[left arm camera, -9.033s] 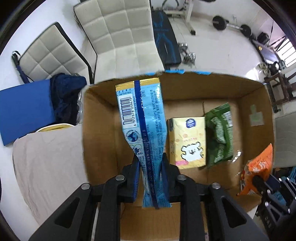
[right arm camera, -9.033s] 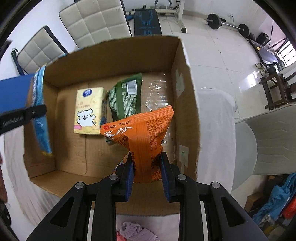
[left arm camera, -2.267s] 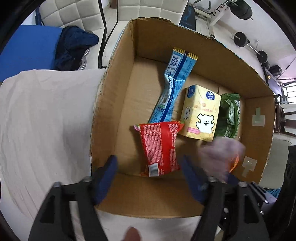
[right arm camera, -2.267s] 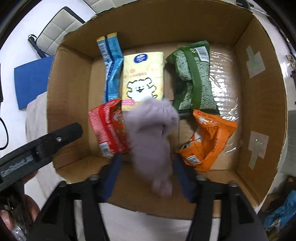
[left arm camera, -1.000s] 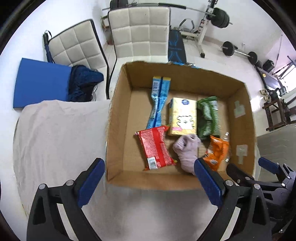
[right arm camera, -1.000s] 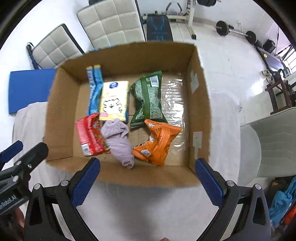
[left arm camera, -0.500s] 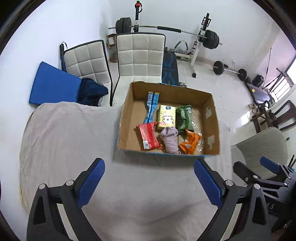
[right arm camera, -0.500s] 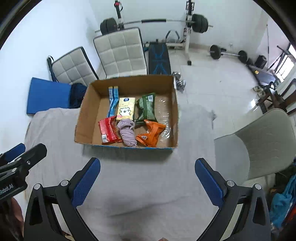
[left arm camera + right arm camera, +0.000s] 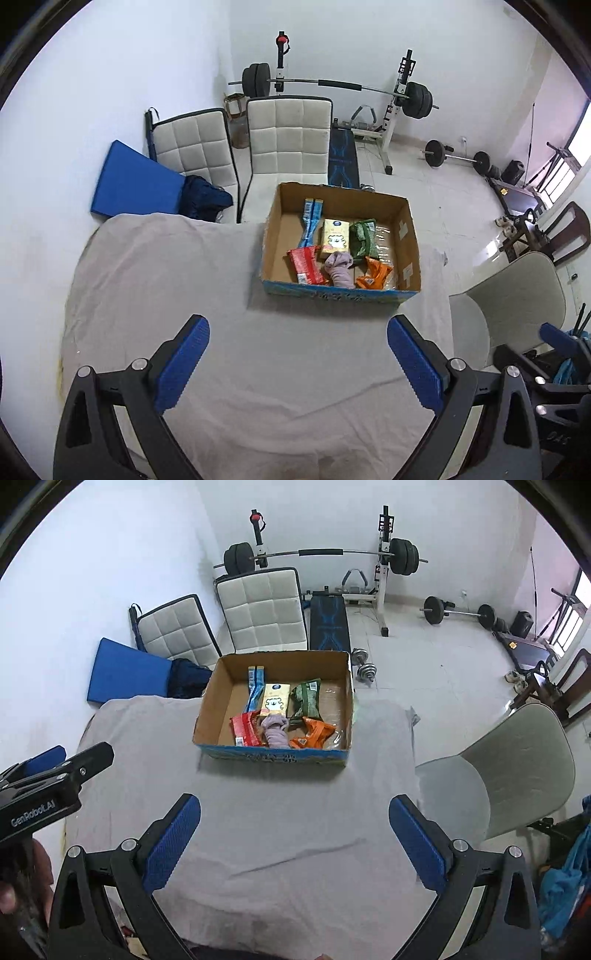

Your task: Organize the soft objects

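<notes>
An open cardboard box (image 9: 271, 236) (image 9: 207, 709) stands on the far side of a grey-covered table. In it lie a blue packet (image 9: 309, 221) (image 9: 255, 690), a yellow tissue pack (image 9: 335, 233) (image 9: 275, 700), a green bag (image 9: 362, 238) (image 9: 306, 698), a red bag (image 9: 304, 264) (image 9: 243, 731), a lilac cloth (image 9: 340, 271) (image 9: 275, 733) and an orange bag (image 9: 375, 277) (image 9: 314, 734). My left gripper (image 9: 297, 354) (image 9: 55, 771) and my right gripper (image 9: 293, 830) (image 9: 554, 350) are both open, empty, and high above the near table, well back from the box.
The grey cloth (image 9: 177, 280) covers the table. Two white padded chairs (image 9: 288, 144) and a blue mat (image 9: 136, 184) stand behind it. A grey chair (image 9: 517, 775) is at the right. A barbell rack (image 9: 321, 554) and weights stand by the far wall.
Both grippers have drawn back and up from the box. Earlier they let go of the blue and orange bags; the red bag and the lilac cloth now lie in the box too.
</notes>
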A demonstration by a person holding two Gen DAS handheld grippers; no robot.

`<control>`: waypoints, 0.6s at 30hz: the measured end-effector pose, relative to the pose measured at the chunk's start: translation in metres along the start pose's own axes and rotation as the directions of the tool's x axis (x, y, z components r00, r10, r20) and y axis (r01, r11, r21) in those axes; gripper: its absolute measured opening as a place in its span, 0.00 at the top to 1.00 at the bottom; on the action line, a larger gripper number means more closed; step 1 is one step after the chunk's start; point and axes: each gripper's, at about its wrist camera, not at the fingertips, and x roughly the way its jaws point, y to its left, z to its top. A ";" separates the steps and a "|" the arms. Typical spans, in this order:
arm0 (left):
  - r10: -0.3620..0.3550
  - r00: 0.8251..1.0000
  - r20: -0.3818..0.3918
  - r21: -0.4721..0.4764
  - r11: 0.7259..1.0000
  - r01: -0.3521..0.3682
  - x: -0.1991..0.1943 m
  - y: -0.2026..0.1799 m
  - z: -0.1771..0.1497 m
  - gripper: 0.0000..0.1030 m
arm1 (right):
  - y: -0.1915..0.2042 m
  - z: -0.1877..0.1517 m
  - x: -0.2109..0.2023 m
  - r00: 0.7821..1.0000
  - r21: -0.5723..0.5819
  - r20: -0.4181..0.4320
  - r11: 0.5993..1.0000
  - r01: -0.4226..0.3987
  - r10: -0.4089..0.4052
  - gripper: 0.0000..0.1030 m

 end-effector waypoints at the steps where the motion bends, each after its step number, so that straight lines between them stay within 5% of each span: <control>1: -0.004 1.000 0.003 -0.001 1.000 0.004 -0.004 0.001 -0.002 0.04 | 0.001 -0.003 -0.005 1.000 0.000 0.002 1.000 -0.003 0.003 0.00; 10: -0.012 0.998 0.067 0.017 1.000 0.011 -0.035 -0.003 -0.010 0.04 | 0.003 -0.011 -0.041 0.998 -0.005 0.052 1.000 0.021 -0.020 0.00; 18: 0.024 0.994 0.111 0.000 1.000 -0.024 -0.028 -0.004 -0.001 0.04 | 0.000 0.011 -0.033 0.992 0.013 0.107 0.998 0.069 -0.070 0.00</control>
